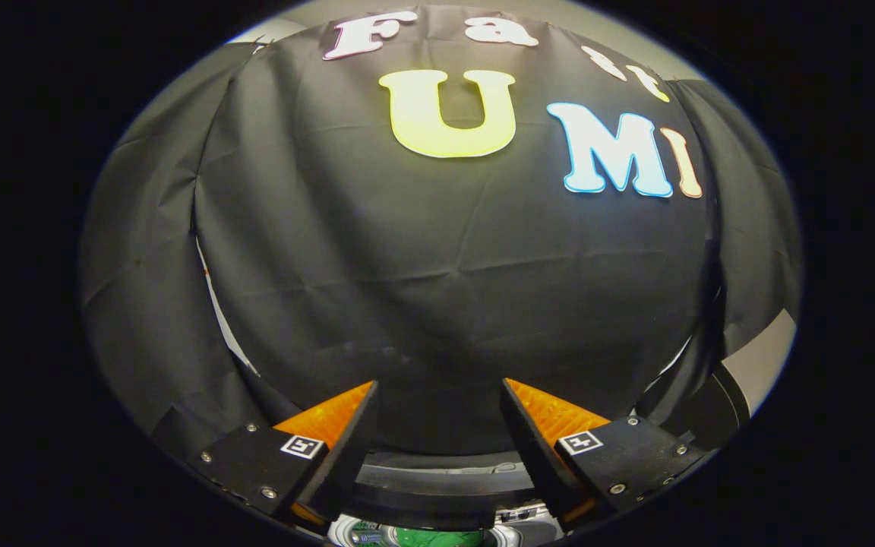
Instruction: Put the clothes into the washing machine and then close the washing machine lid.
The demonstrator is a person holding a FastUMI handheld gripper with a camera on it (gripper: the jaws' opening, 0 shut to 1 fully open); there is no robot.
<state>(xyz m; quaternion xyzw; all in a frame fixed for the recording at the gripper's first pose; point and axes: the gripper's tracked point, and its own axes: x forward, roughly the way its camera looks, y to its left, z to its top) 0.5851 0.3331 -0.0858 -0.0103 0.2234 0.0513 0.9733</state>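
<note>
Fingers [439, 387] spread wide, gripping nothing, black cloth wall [437, 289] beyond, dark curved rim [437, 475] just below between them

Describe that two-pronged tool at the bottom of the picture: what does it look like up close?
The hand-held gripper has two wedge-shaped fingers tapering to points, set apart. Each rises from a flat black block fastened with small screws, and each block bears a small square black-and-white marker. No cables are visible.

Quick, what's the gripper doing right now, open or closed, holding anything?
Gripper: open, fingers spread apart with nothing between them, pointed at the black cloth wall.
</note>
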